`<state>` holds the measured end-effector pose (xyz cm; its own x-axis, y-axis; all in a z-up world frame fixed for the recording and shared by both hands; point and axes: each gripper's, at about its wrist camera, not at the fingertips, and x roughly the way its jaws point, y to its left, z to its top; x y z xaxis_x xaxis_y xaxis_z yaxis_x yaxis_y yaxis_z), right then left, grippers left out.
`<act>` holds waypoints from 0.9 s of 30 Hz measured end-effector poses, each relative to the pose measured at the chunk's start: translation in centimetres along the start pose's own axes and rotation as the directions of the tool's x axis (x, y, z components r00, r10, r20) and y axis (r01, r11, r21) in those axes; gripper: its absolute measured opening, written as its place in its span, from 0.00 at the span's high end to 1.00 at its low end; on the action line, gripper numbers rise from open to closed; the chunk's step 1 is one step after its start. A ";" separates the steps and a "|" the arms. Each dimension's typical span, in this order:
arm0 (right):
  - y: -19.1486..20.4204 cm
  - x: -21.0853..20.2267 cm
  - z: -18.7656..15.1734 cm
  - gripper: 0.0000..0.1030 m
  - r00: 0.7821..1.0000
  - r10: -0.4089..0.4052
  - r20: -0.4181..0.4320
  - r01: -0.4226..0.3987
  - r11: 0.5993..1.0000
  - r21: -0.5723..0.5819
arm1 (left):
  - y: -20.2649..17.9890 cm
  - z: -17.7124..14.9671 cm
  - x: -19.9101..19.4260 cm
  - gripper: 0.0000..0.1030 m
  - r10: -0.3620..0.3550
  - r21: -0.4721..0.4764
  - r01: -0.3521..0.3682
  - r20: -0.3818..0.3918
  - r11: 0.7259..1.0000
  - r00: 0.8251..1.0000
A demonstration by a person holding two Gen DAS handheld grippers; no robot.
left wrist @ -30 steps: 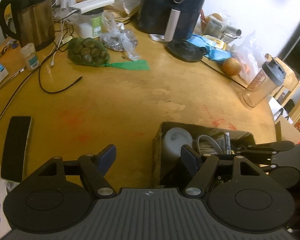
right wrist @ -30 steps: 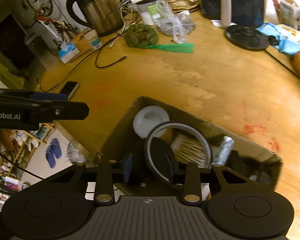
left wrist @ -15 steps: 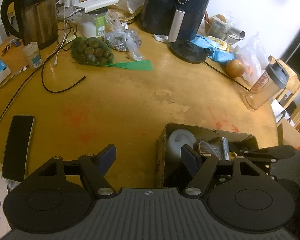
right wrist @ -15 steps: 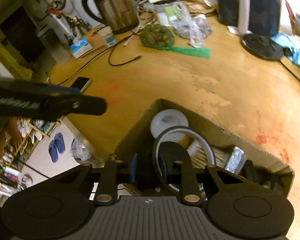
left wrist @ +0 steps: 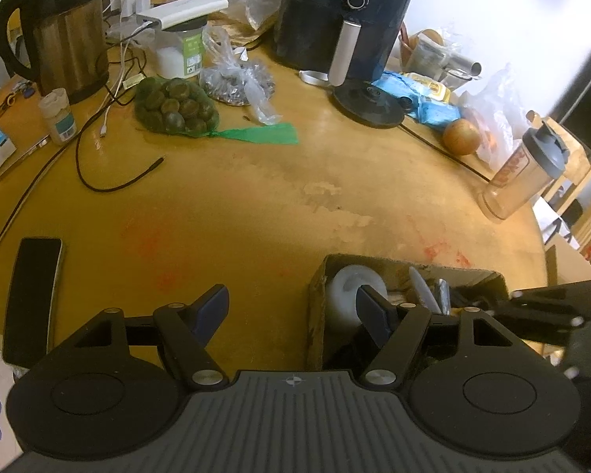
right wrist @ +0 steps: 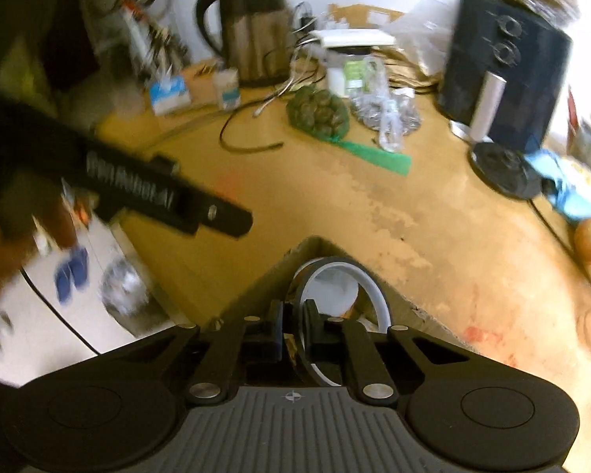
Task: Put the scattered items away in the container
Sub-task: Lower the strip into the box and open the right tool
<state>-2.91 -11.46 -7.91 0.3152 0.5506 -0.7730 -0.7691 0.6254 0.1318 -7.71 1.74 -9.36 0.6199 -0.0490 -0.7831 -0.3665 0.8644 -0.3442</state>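
Right gripper (right wrist: 293, 325) has its fingers pinched tight on the rim of a black ring w/ a white inner edge (right wrist: 380, 295), angled down over the near corner of the cardboard box (right wrist: 256, 287). Left gripper (left wrist: 291, 309) fingers spread wide, nothing btwn them, right fingertip (left wrist: 368, 307) over the box's left wall, tilted down. A white tub (left wrist: 348, 285) sits inside the box. Farther back: phone (left wrist: 33, 295), bag of green fruit (left wrist: 175, 106), kettle (left wrist: 65, 31), air fryer (left wrist: 342, 19).

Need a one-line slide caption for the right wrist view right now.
Right hand-held gripper shut on a black-and-white ring above the open brown cardboard box on the worn yellow wooden table.
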 end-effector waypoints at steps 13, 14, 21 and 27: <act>-10.2 0.0 -3.8 0.88 0.954 0.265 0.143 -0.296 0.741 0.603 | -0.7 0.7 0.6 0.31 -0.026 0.019 0.026 -0.002 0.999 1.000; -10.9 0.3 -4.4 0.88 0.953 0.266 0.143 -0.294 0.709 0.641 | -0.7 0.7 0.7 0.31 -0.027 0.018 0.027 -0.003 0.999 1.000; -12.2 -1.0 -5.1 0.82 0.983 0.156 0.095 -0.179 0.719 0.671 | -1.1 1.0 0.7 0.31 -0.032 0.021 0.032 0.001 0.999 0.999; -12.4 -0.7 -5.5 0.82 0.998 0.066 0.011 -0.058 0.778 0.626 | -1.6 1.1 0.9 0.31 -0.041 0.031 0.041 -0.001 0.999 0.999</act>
<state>3.30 -22.68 -12.41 0.2705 0.5967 -0.7555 -0.2685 0.8004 0.5360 -5.79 0.87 -8.94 0.6341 -0.0852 -0.7686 -0.3188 0.8767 -0.3602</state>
